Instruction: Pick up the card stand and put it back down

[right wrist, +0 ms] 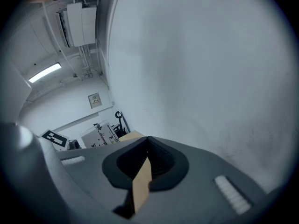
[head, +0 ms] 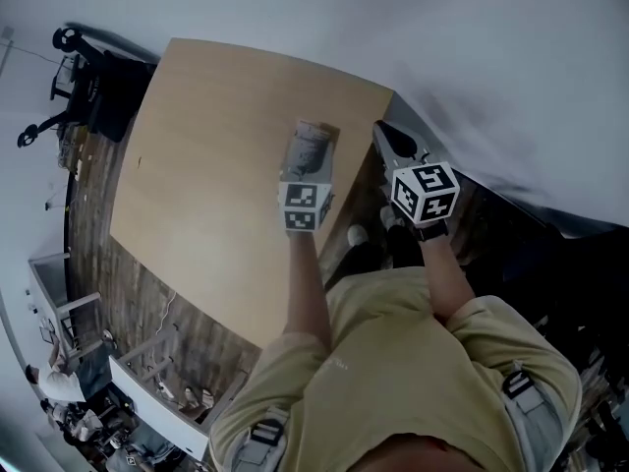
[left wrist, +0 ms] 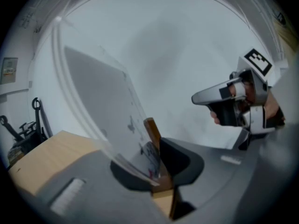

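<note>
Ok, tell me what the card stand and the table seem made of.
Card stand: clear glossy panel, likely acrylic, the wall shows through. Its base strip looks like brown wood. Table: pale tan, matte top, wood or wood-look laminate, cannot tell which.

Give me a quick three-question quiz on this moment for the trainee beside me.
1. True or false: the right gripper is shut on the card stand.
2. What sits between the left gripper's jaws? A) a pen B) the stand's wooden base C) nothing
3. Fill in: in the head view, the ____ gripper is wholly over the table.
Key: 1 false, the right gripper's jaws are together and empty; 2 B; 3 left.
</note>
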`<state>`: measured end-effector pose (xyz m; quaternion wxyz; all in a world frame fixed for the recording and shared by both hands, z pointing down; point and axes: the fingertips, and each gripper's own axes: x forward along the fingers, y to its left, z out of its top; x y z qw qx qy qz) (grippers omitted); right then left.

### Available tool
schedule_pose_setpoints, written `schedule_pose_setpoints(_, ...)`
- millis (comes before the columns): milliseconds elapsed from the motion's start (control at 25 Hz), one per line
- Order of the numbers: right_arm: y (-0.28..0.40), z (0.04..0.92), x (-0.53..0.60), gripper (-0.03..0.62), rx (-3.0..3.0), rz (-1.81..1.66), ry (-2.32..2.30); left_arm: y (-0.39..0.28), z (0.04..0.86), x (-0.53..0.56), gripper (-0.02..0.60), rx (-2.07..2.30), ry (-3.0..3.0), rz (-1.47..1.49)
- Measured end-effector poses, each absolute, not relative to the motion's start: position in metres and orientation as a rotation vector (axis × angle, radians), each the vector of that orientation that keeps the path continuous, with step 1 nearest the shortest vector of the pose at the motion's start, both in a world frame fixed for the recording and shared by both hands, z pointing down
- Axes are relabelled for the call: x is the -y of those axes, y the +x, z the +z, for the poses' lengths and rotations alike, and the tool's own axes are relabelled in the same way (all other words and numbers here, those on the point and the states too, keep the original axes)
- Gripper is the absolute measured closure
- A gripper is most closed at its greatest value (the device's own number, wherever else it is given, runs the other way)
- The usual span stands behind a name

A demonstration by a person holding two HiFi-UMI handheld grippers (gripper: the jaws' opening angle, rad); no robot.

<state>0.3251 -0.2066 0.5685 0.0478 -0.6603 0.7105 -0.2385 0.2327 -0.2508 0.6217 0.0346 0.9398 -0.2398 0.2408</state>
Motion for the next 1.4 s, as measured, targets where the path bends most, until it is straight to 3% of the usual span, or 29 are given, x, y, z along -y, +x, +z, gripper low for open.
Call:
schedule_pose_setpoints(720,0.35,0.68,0.149,0.591,-1.944,-0.994,-2.157,0.275,0.734,0.306,0.523,0.373,3.032,0.966)
schedule_pose_setpoints(1400,0.359,0.737,0.129,0.591,-1.831,-1.129,-2.187,0.276,0.821,0.294,0.522,0.547,2.877,1.005)
